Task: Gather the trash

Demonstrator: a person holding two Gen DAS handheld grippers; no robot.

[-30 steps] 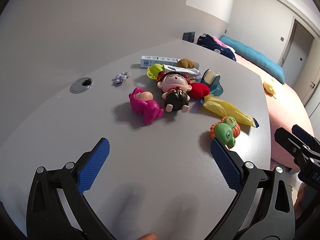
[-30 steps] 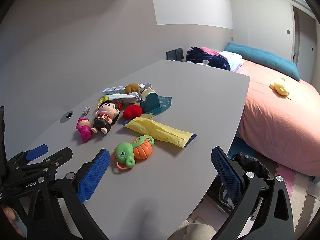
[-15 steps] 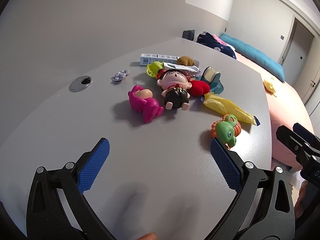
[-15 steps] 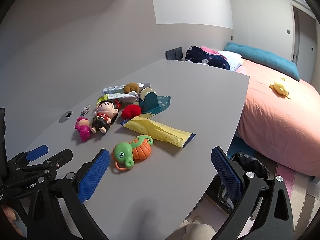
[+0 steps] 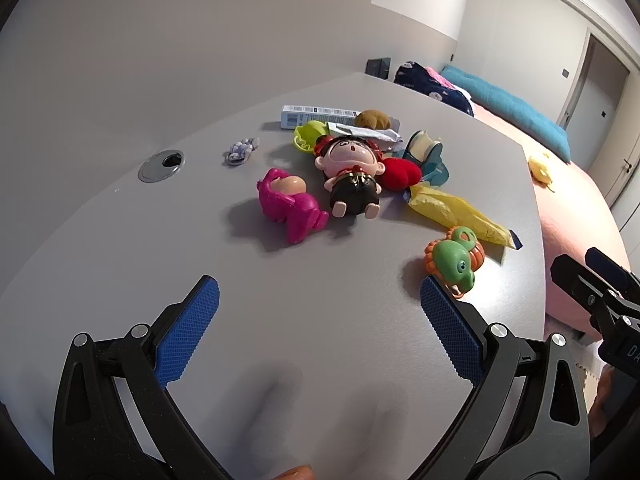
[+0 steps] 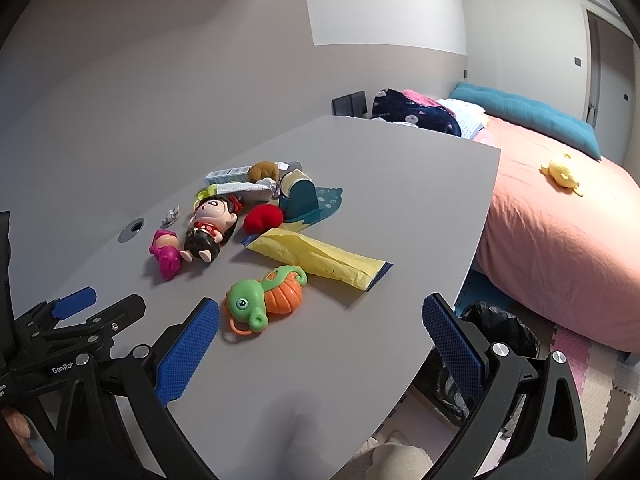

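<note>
Both grippers, left gripper (image 5: 319,312) and right gripper (image 6: 321,336), hover over table (image 6: 400,200) (jaws apart, empty).

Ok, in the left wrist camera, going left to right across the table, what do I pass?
Cable grommet → small crumpled grey wrapper → pink toy → big-headed doll → yellow wrapper, with the green seahorse toy just below it.

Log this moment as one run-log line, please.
phase: approach | left gripper: open, empty | right gripper: open, empty | yellow wrapper: on table | trash bin: beside table
</note>
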